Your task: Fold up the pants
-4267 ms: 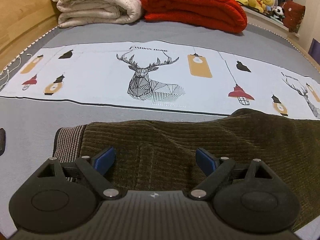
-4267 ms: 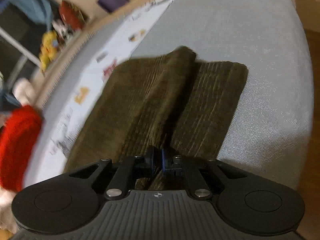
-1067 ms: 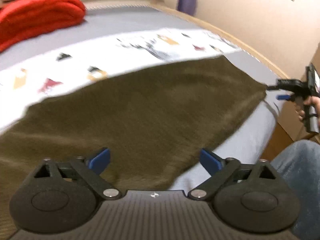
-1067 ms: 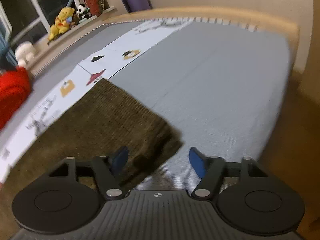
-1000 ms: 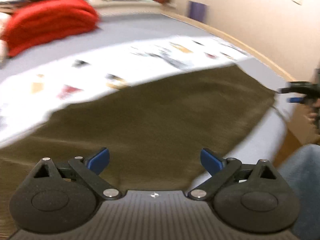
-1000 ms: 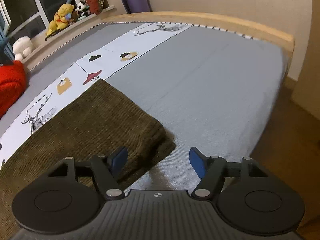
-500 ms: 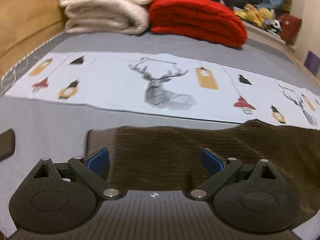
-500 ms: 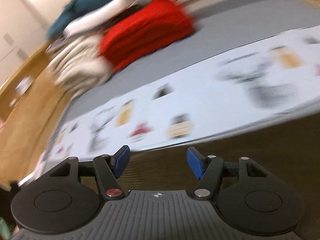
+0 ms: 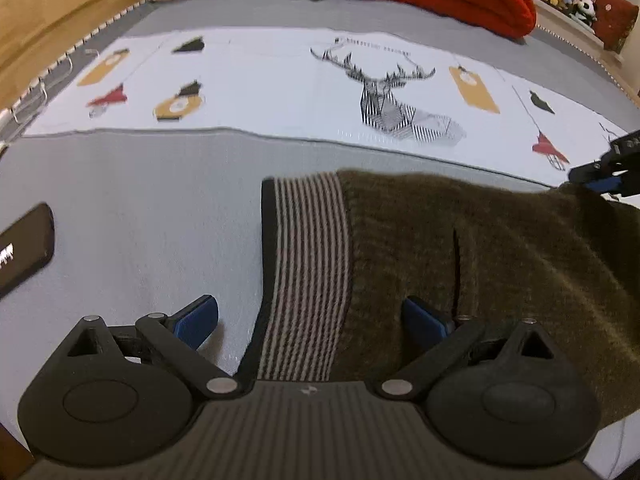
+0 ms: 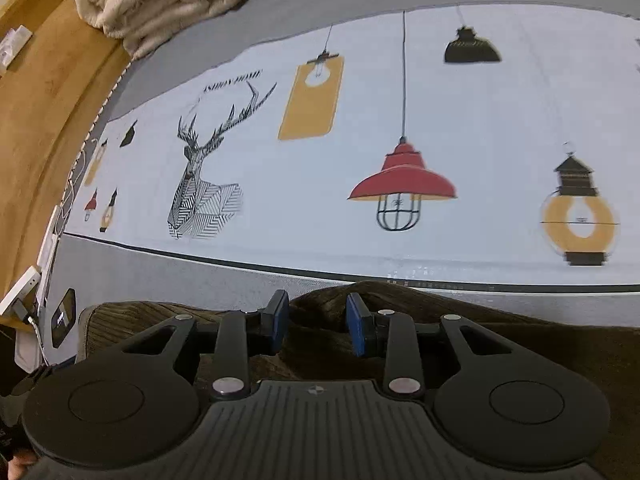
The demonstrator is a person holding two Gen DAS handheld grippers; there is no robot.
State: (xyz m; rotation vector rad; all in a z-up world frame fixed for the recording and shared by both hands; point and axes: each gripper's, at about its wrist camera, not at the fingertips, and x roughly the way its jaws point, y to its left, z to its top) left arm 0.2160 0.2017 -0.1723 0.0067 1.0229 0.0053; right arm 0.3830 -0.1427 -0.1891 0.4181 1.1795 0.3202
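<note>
We note left hand-held gripper (image 9: pixel 310 322) open, astride striped waistband (image 9: pixel 308 248); pants (image 9: pixel 480 248) run rightward. Right hand-held gripper (image 10: pixel 318 326) half-open around raised far-edge fold, not yet pinching.

Right gripper (image 10: pixel 318 322) fingers (image 10: pixel 278 320) apart, straddling pants (image 10: pixel 520 344) fold.

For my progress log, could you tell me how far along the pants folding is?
Done: the brown pants lie flat on the bed, legs apparently doubled together. In hand: the open left hand-held gripper straddles the striped waistband; the right hand-held gripper brackets a raised fold. Left: folding lengthwise.
</note>
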